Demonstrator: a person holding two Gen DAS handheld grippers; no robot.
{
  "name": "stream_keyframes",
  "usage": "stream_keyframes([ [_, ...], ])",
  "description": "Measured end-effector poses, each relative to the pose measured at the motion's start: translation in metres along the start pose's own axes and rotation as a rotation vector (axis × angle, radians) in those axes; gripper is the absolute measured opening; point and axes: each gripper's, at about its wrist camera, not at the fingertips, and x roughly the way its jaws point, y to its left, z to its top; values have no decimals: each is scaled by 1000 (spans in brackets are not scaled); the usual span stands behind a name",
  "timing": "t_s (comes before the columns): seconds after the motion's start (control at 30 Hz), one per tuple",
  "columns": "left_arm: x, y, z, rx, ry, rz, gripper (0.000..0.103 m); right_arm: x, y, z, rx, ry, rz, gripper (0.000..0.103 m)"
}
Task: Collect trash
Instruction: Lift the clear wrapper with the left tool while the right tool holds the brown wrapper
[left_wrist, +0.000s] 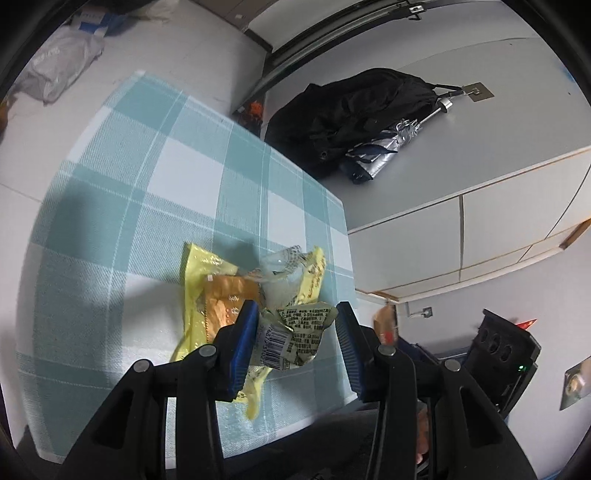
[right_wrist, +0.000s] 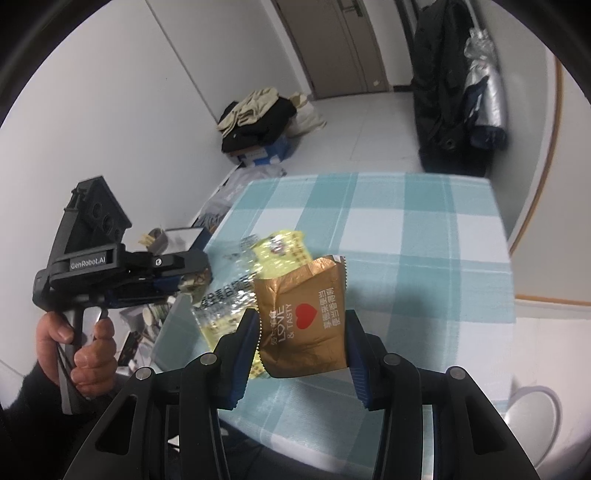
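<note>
The left gripper (left_wrist: 297, 334) holds a crumpled greenish wrapper (left_wrist: 301, 338) with a barcode; the wrapper touches the left pad, while the right pad appears to stand just clear of it, so whether the jaws truly pinch it cannot be told. The right gripper (right_wrist: 303, 341) pinches a gold wrapper (right_wrist: 304, 317) with a red heart, upright between both pads, above the near edge of the checked tablecloth (right_wrist: 424, 229). A yellow wrapper (left_wrist: 195, 280) and a clear crinkled one (left_wrist: 280, 273) lie on the cloth, just beyond the left gripper. A hand (right_wrist: 86, 343) grips the left tool's handle at the table's left edge. Risks, as judged: the greenish wrapper may slip out if carried, since its hold looks one-sided; the gold wrapper is light and stiff and could pivot or spring free if the pads ease. No bin can be identified with certainty, so the drop point is unconfirmed. Two pieces are uncollected.
</note>
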Motion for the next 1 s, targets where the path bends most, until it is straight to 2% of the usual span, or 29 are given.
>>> stream_keyframes([
  [0.23, 6, 5, -6, -2, 48, -20, 38, 37, 16, 1, -31, 101, 7, 44],
  [0.47, 11, 24, -2, -49, 77, -4, 38, 82, 14, -2, 12, 240, -45, 44],
  [0.8, -2, 32, 1, -51, 68, 25, 38, 88, 23, 2, -1, 227, -60, 44],
  [1.0, -29, 21, 3, -2, -33, 45, 38, 55, 19, 8, 11, 116, -28, 44],
])
